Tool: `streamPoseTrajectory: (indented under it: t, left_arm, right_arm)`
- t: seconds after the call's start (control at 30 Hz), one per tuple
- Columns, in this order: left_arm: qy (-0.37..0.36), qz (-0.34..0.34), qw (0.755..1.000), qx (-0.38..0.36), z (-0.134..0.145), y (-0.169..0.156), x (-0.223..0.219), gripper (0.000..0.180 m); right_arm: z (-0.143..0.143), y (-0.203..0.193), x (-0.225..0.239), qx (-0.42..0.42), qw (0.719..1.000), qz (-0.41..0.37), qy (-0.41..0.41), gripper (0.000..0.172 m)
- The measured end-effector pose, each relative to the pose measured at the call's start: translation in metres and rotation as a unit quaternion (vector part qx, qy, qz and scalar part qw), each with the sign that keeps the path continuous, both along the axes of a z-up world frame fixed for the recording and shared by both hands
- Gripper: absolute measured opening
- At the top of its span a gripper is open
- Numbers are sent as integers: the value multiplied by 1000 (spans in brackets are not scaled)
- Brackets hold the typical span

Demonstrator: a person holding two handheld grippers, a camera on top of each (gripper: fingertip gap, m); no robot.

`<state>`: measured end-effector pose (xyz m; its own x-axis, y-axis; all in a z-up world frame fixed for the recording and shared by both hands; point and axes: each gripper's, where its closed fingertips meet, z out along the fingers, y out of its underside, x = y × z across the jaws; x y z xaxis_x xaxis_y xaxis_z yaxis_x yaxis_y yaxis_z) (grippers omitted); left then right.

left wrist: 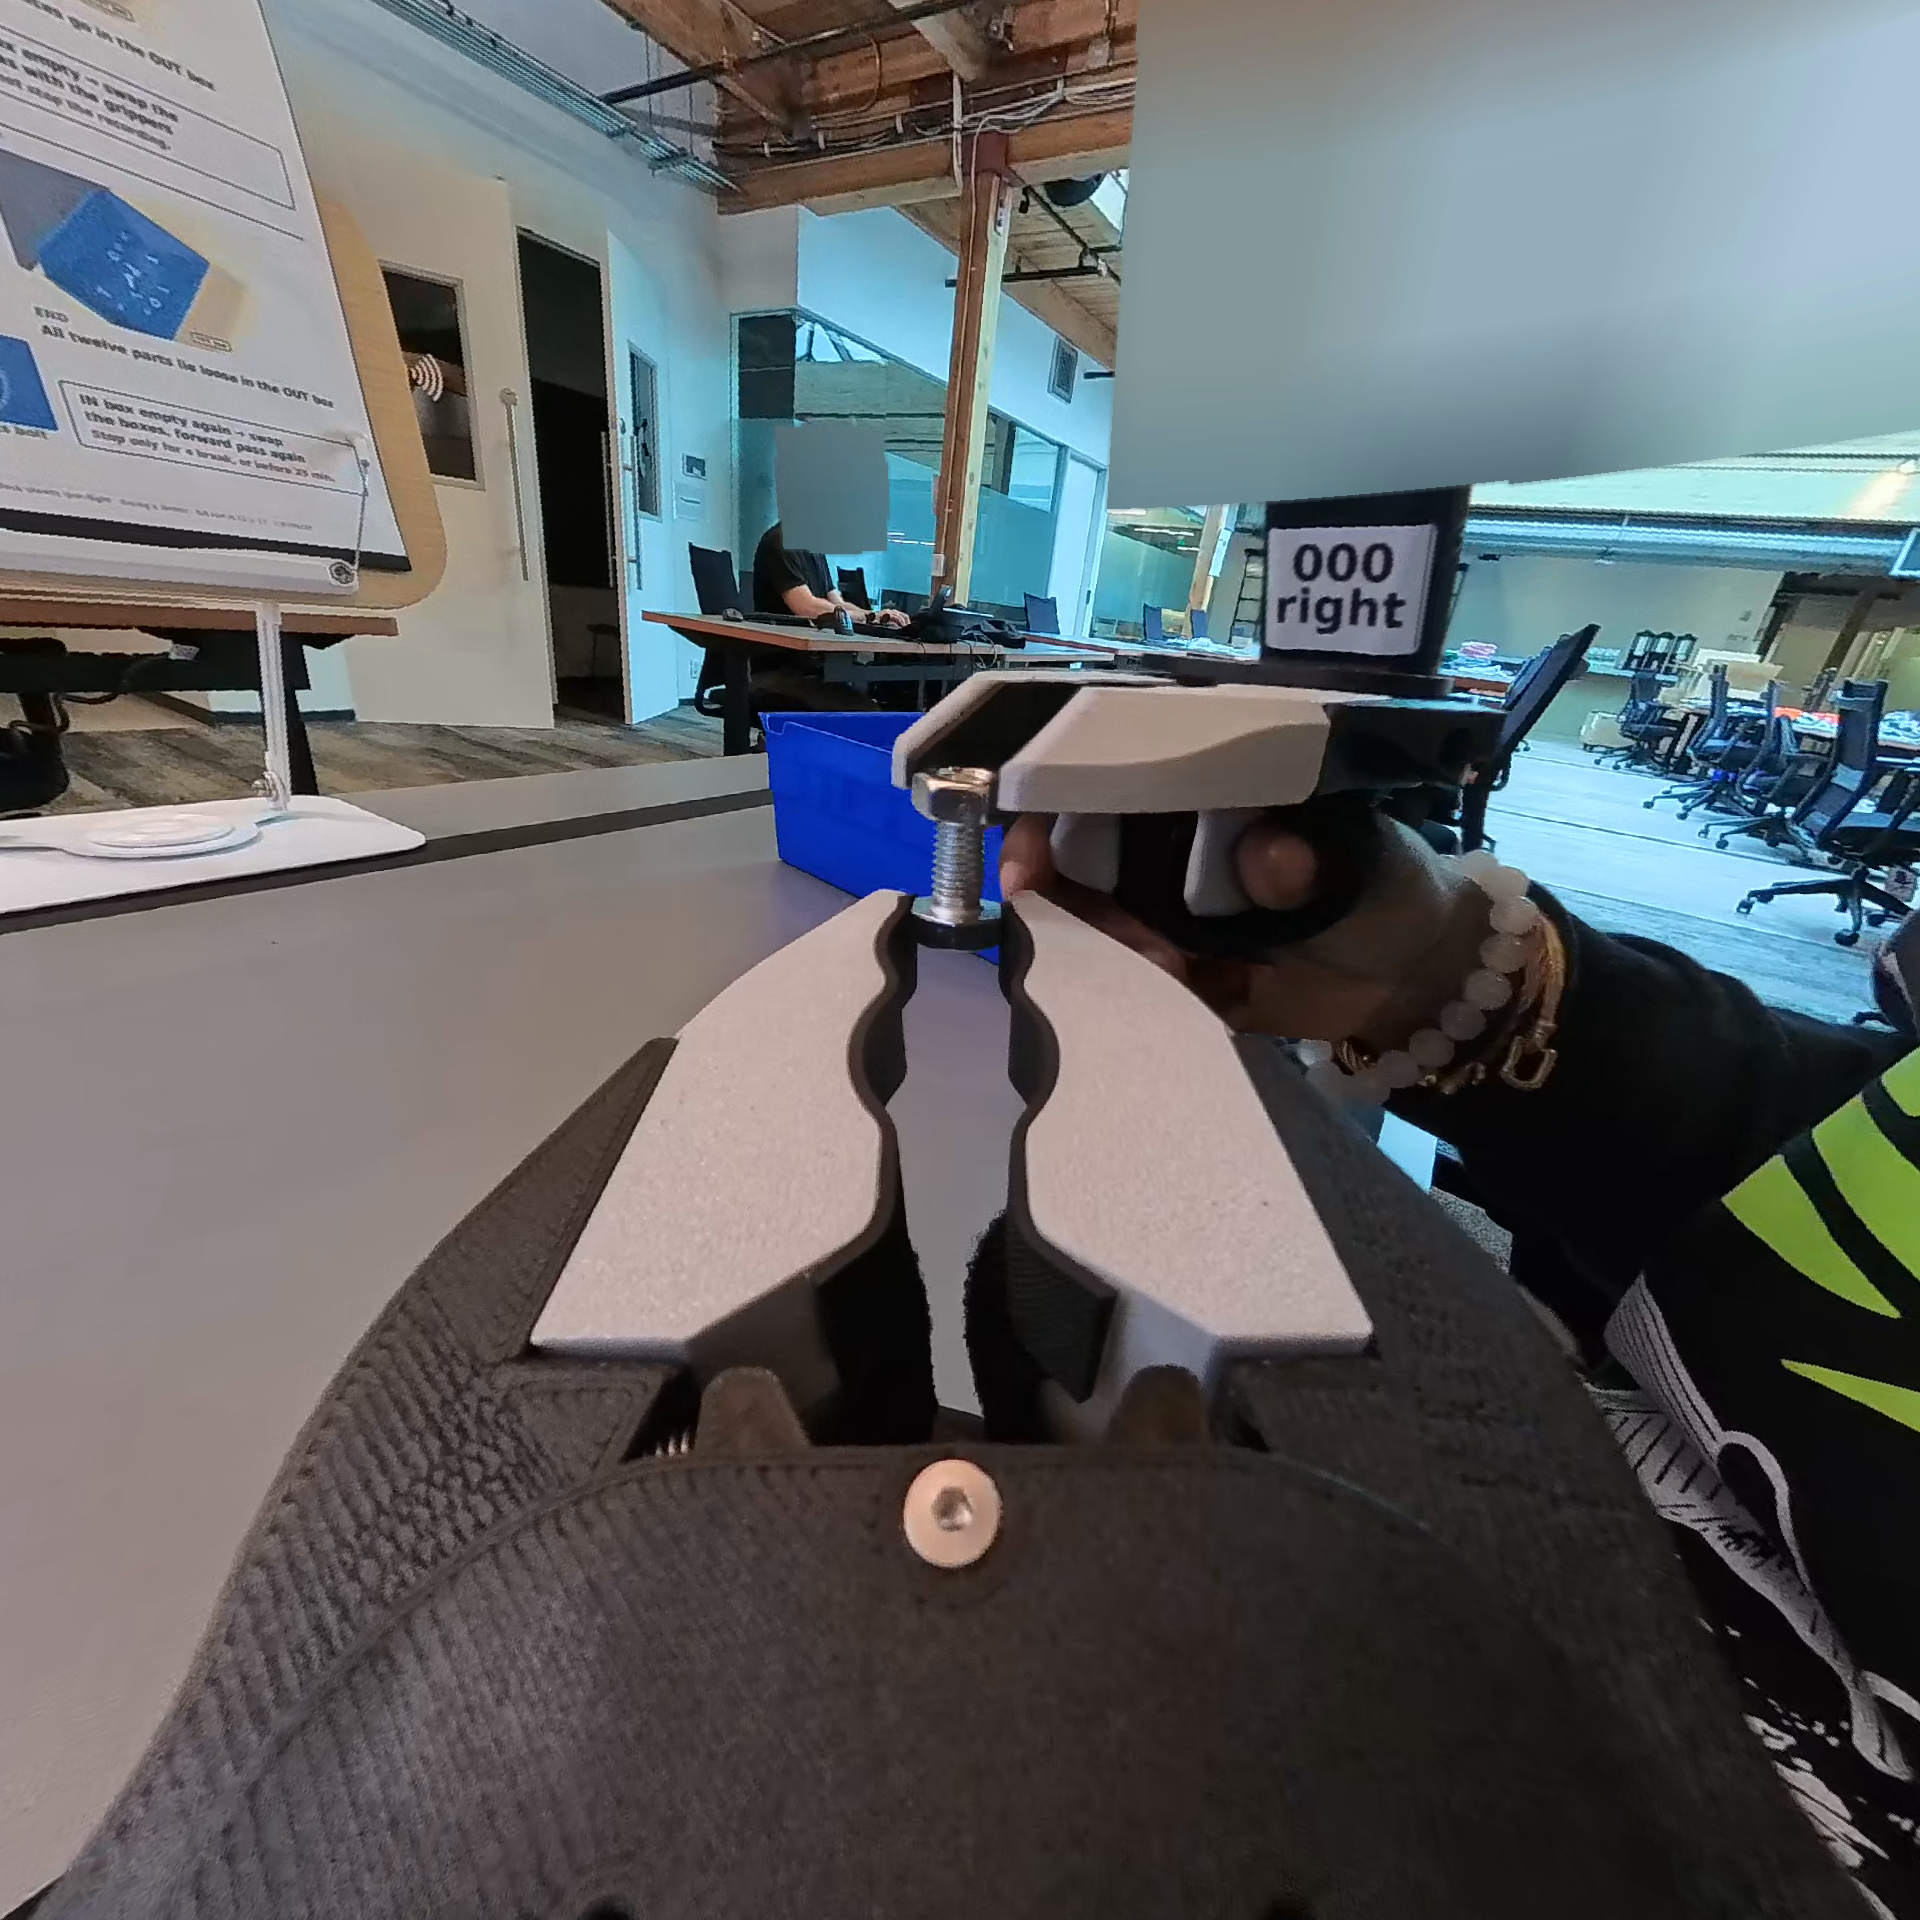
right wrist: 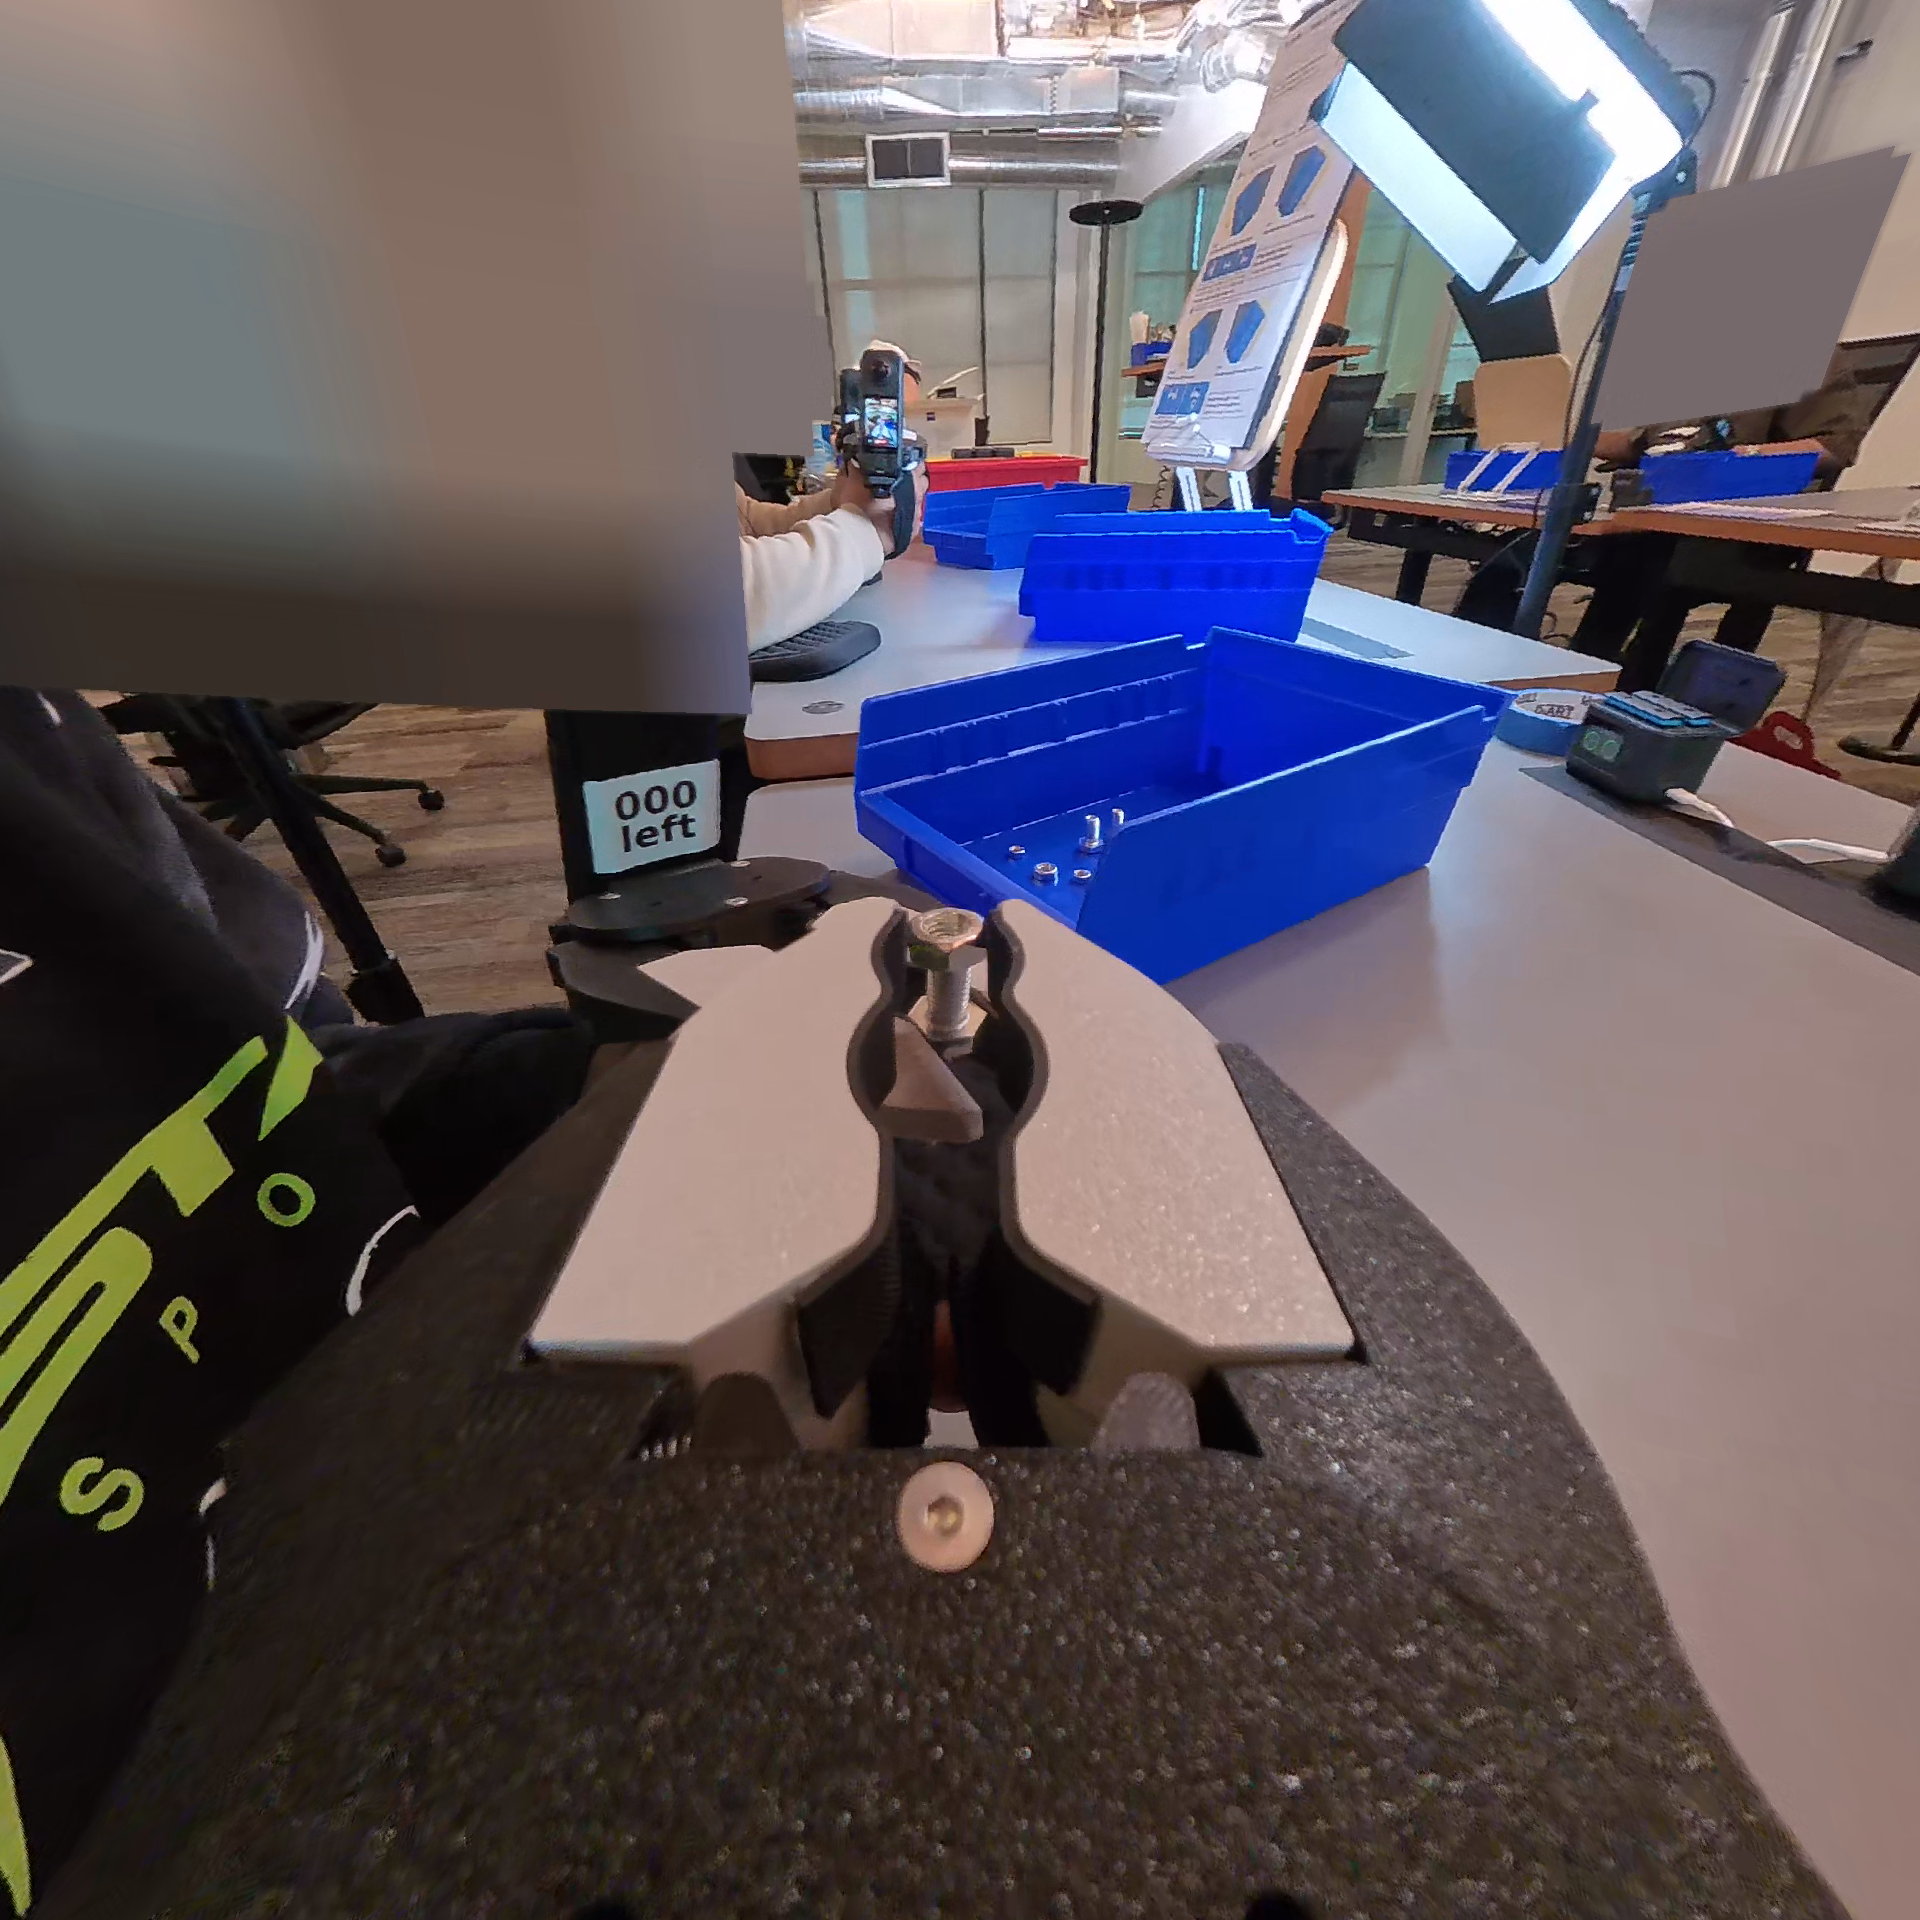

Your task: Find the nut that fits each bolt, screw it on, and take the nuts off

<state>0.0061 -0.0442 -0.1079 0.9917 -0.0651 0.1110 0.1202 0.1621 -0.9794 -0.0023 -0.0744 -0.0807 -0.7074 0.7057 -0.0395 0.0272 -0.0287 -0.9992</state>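
my left gripper (left wrist: pixel 954 914) is clamped on the head of the bolt (left wrist: pixel 958 868), which stands upright. my right gripper (right wrist: pixel 943 940) is closed on the nut (right wrist: pixel 940 928) at the bolt's top, above the grey table (left wrist: pixel 416 1039).

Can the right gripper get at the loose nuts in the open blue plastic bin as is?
Probably not yet: path to the blue plastic bin looks clear, but the right gripper has its jaws shut on the silver hex nut.

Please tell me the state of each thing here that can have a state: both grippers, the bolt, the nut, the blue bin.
Left gripper: shut on the bolt head.
Right gripper: shut on the nut.
Bolt: upright, head down.
Nut: on the bolt's top end.
Blue bin: open, holding loose nuts and bolts.
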Motion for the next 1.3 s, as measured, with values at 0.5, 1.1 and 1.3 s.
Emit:
streamPoseTrajectory:
  t: [0.5, 1.1, 1.3]
  left_arm:
    - [5, 17, 1000, -10, -2, 2, -3, 15]
    - [-3, 22, 1000, -12, -3, 2, -5, 15]
    - [-2, 21, 1000, -13, -3, 2, -5, 15]
  right_arm:
    - [-6, 1, 0, 0, 999, -28, -26, 20]
    - [-1, 3, 7, 4, 999, -38, -19, 27]
    - [1, 5, 8, 3, 999, -41, -13, 27]
